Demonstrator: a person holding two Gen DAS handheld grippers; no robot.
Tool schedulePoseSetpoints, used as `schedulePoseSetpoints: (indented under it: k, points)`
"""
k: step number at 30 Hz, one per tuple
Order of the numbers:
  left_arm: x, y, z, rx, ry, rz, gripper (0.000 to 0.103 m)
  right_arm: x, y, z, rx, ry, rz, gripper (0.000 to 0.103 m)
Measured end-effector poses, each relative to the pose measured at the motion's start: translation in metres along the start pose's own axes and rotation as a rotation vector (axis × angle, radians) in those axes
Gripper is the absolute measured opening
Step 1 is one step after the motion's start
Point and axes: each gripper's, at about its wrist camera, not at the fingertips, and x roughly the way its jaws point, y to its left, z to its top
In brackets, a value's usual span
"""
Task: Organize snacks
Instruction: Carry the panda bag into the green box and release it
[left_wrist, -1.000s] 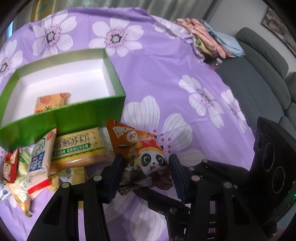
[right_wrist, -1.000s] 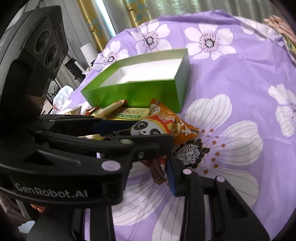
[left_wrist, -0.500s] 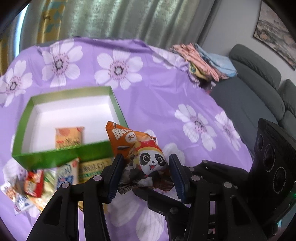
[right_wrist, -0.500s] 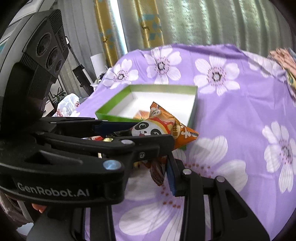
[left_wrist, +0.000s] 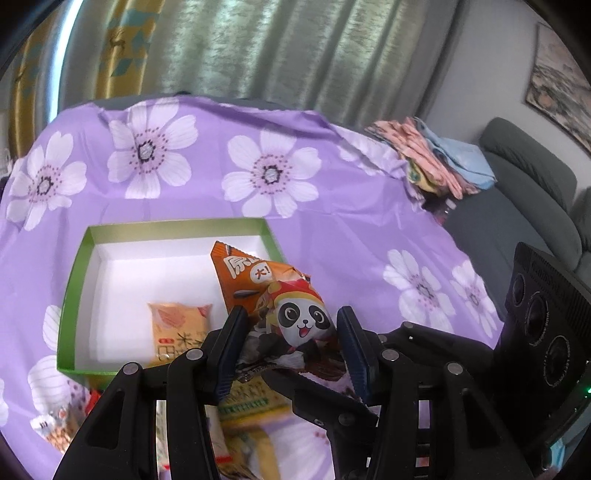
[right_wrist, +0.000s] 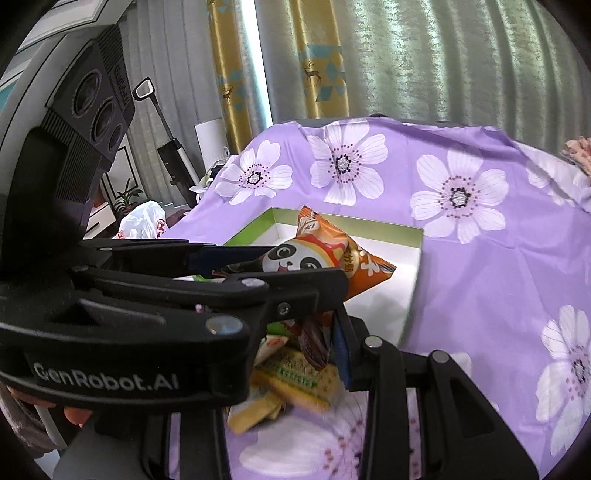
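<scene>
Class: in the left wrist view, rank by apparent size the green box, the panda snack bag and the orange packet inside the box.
1. green box
2. panda snack bag, though it is nearer the camera, so enlarged
3. orange packet, partly hidden

Matte black linkage all over the left claw (left_wrist: 290, 341), silver rivets dotting each bar, dark blue pads (left_wrist: 351, 343) inside; the right claw (right_wrist: 338, 321) matches, and white "GenRobot.AI" lettering runs along its neighbour's arm beside a ribbed three-lens camera block (right_wrist: 98, 107).
</scene>
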Motion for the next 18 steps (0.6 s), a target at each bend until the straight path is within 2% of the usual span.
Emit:
schedulePoseSetpoints:
  k: [10, 15, 18]
  points:
    - [0.041, 0.05, 0.008, -0.134, 0.056, 0.012, 0.051, 0.055, -0.015, 0.011, 0.032, 0.07, 0.072, 0.036]
    - [0.054, 0.063, 0.005, -0.175, 0.068, 0.054, 0.051, 0.077, -0.017, 0.011, 0.045, 0.111, 0.085, 0.039]
    - [0.056, 0.071, 0.004, -0.199, 0.077, 0.092, 0.064, 0.084, -0.019, 0.012, 0.058, 0.122, 0.061, 0.049]
